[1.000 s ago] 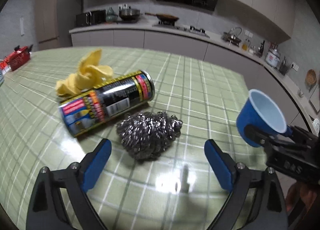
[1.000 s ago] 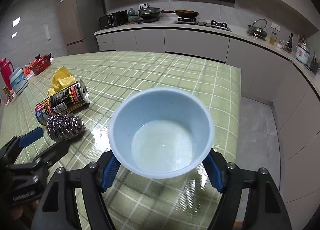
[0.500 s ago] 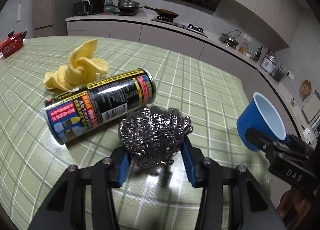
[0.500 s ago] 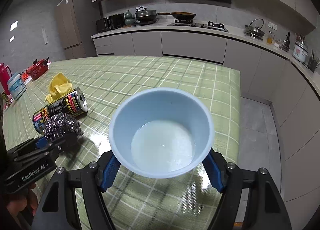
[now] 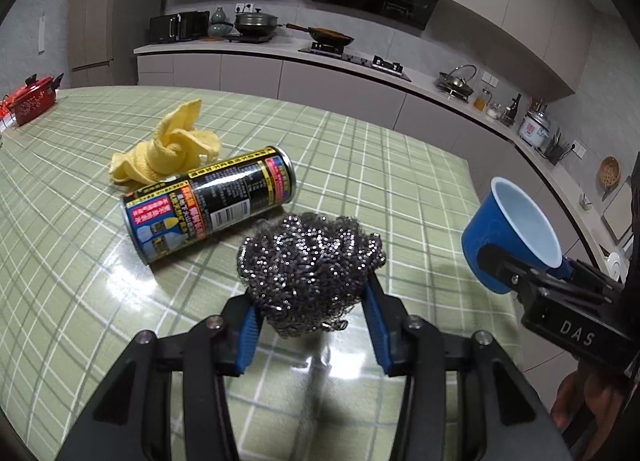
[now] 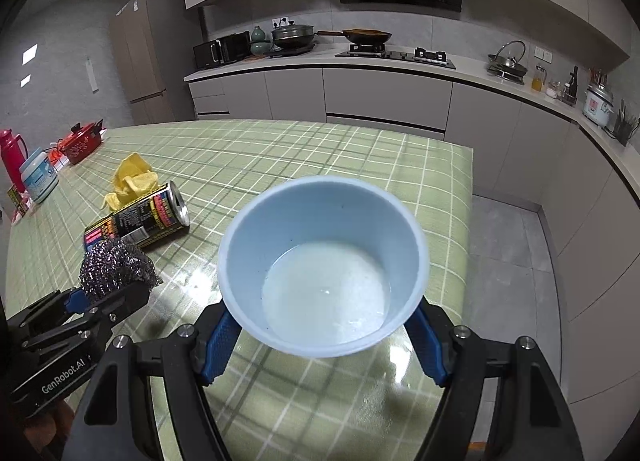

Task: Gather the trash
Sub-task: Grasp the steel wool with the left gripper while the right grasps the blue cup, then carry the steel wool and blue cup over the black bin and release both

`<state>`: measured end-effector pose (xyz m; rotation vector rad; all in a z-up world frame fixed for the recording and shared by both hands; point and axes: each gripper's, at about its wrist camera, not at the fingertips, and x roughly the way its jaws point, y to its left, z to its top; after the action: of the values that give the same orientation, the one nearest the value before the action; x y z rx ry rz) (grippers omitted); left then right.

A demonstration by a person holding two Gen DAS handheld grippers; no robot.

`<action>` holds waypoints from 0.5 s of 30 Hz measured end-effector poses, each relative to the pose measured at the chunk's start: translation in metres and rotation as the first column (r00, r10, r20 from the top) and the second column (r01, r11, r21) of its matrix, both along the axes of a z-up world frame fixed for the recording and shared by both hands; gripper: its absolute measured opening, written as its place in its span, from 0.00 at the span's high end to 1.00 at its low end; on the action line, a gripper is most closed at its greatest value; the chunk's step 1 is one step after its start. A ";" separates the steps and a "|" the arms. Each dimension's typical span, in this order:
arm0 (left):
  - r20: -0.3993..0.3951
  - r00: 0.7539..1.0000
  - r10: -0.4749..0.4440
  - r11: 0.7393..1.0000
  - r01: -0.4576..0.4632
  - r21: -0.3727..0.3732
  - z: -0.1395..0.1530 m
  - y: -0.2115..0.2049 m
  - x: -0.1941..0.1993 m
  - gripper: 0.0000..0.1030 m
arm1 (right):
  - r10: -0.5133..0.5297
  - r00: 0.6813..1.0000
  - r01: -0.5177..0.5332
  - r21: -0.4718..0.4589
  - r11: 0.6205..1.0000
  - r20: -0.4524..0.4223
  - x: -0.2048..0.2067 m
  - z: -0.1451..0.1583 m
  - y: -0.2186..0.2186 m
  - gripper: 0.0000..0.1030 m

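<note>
Steel wool (image 5: 310,269) sits squeezed between the blue pads of the left gripper (image 5: 312,325) in the left wrist view, the jaws drawn partway in and pressing on both sides of the ball. It appears just clear of the green checked counter (image 5: 400,181), though that gap is hard to judge. Behind it and to the left lies a drink can (image 5: 210,203) on its side, its long axis running slantwise from near-left to far-right, with a crumpled yellow cloth (image 5: 172,149) touching its far side. Off to the right, well apart from the ball, the right gripper (image 5: 516,273) holds a blue cup (image 5: 512,235) tilted with its mouth up and to the left, towards the ball.

From the right wrist view, the cup (image 6: 324,265) fills the middle, empty, gripped low on its wall by the right gripper's (image 6: 324,333) widely spread jaws. The steel wool (image 6: 116,267) and left gripper (image 6: 100,297) lie to the left of the cup's rim, at roughly its level. Judging by this, the coming move is a sideways carry of the ball rightward over the open mouth.
</note>
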<state>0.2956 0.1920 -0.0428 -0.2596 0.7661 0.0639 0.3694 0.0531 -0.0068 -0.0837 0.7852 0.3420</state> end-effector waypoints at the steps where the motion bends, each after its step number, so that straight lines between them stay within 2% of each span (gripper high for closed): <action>1: 0.002 1.000 -0.002 1.000 0.002 0.003 0.001 -0.002 -0.001 0.54 | -0.002 1.000 0.002 0.003 1.000 0.001 -0.005 0.002 -0.004 0.26; 8: 0.025 0.999 -0.038 0.999 0.037 0.020 0.013 -0.028 -0.019 0.54 | -0.023 1.000 0.023 0.019 1.000 0.006 -0.036 0.011 -0.030 0.26; 15: 0.045 0.995 -0.086 0.996 0.086 0.015 0.022 -0.068 -0.040 0.54 | -0.064 0.998 0.064 0.019 0.998 0.019 -0.072 0.022 -0.075 0.26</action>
<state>0.2558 0.1236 -0.0208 -0.2145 0.7308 -0.0183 0.2975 -0.0222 0.0149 -0.0447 0.7637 0.2871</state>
